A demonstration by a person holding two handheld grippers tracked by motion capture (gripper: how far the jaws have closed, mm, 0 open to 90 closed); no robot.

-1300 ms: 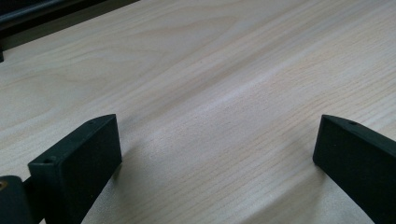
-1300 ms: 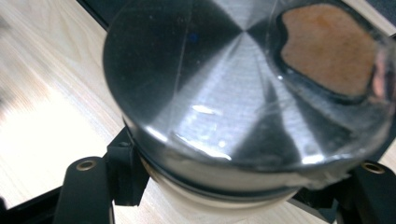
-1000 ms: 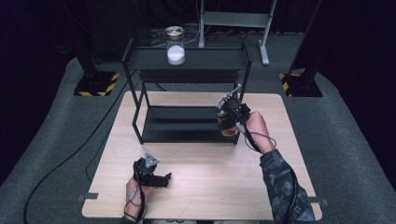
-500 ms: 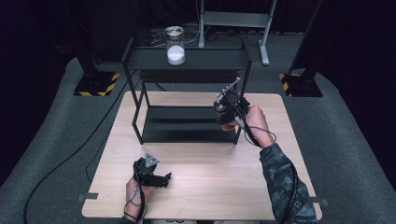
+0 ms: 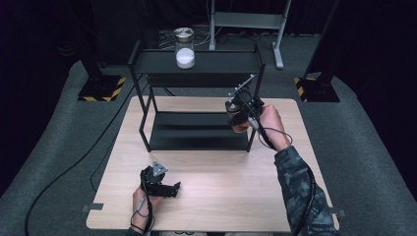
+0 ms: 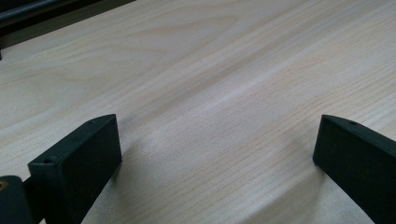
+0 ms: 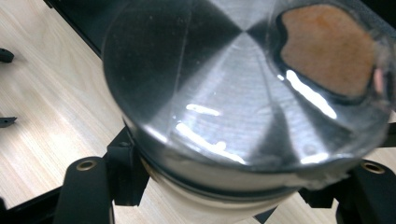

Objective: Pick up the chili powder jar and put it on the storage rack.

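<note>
Your left gripper is resting low on the smooth wooden table, its jaws spread wide around nothing, waiting its turn. On the black metal shelf, one glass jar of white powder is standing. Your right gripper is squeezing another round jar with a shiny metal lid, holding it up beside the shelf's right post, probably to set it there.

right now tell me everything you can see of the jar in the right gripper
The jar is clear-walled with a brushed metal lid that reflects light, and holds orange-brown powder. The right gripper is clamped on it just below the lid, holding it in the air beside the black shelf's front right post, above the wooden table. Nothing else touches it.
</note>
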